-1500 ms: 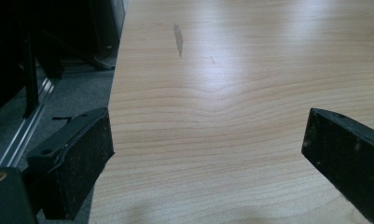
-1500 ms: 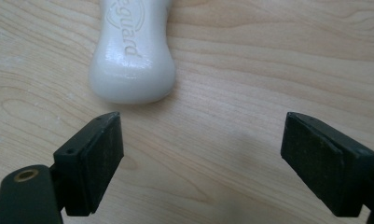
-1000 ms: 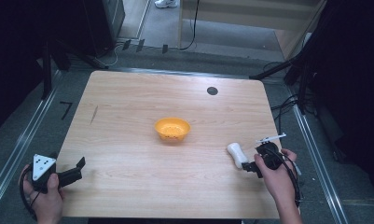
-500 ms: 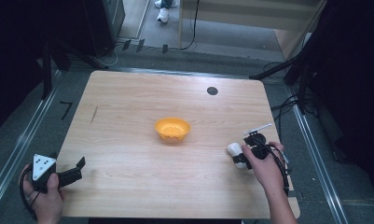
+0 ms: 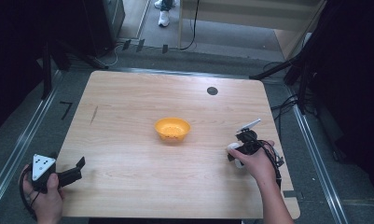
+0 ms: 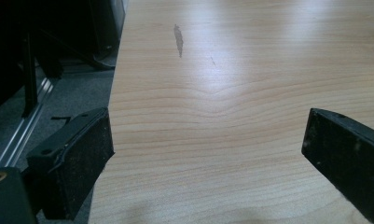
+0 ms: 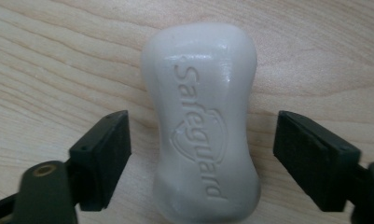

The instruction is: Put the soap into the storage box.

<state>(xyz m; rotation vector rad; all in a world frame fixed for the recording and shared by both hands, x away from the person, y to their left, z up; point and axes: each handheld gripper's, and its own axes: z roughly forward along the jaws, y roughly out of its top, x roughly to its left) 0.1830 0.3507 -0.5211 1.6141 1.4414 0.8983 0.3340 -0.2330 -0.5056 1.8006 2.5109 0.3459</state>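
Observation:
A white bar of soap (image 7: 203,126) stamped "Safeguard" lies flat on the wooden table (image 5: 128,140), near its right edge. My right gripper (image 7: 205,154) is open and points down over the soap, one jaw on each side with a gap to each. In the high view the hand and right gripper (image 5: 238,154) cover most of the soap (image 5: 232,148). An orange bowl (image 5: 172,128) sits at the table's middle, left of the soap. My left gripper (image 5: 77,169) is held open at the front left corner, and between its jaws (image 6: 205,154) there is bare wood.
A black round spot (image 5: 212,90) marks the far part of the table. A dark streak (image 6: 178,39) shows on the wood at the left. Metal rails and cables run along the floor on both sides. A person's shoes (image 5: 163,17) stand beyond the far edge.
My right gripper has moved left from beside the soap to over it and tipped down, with its jaws now on either side. The left gripper has stayed put.

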